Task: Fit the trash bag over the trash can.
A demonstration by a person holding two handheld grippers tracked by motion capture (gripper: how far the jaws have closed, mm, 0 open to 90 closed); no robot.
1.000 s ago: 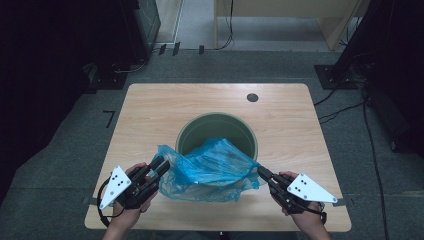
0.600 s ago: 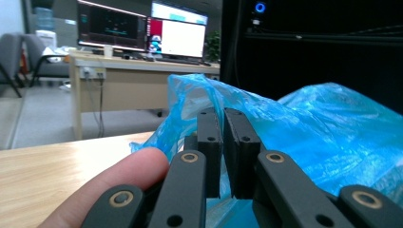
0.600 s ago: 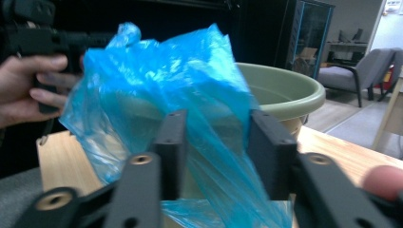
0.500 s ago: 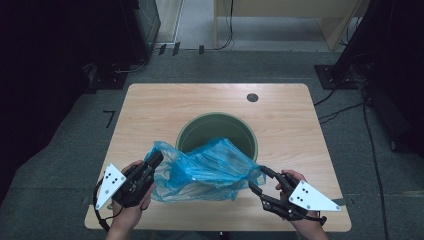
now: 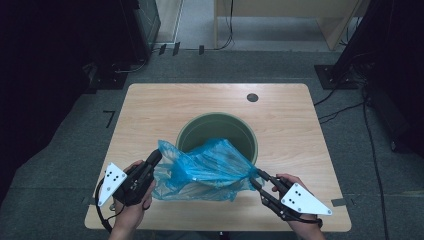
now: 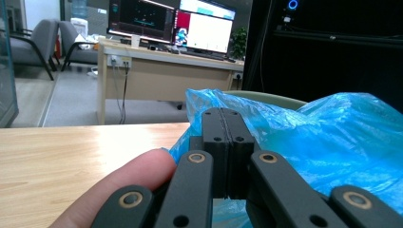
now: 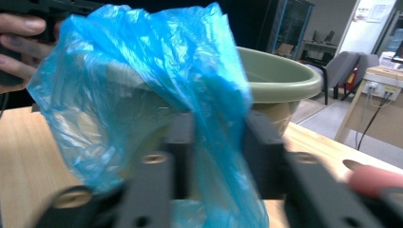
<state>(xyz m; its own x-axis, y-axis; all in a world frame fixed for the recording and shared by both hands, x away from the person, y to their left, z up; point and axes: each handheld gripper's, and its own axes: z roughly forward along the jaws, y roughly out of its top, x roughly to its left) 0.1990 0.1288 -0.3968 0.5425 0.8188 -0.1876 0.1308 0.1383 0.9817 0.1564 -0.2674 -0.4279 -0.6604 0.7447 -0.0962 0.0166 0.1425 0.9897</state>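
Both claws grip the blue bag (image 5: 205, 170): the left claw (image 5: 154, 158) is closed on its left edge, the right claw (image 5: 256, 176) pinches its right corner. Stretched between them, the bag hangs over the near rim of the green bin (image 5: 250, 131) on the worktop (image 5: 150, 107).
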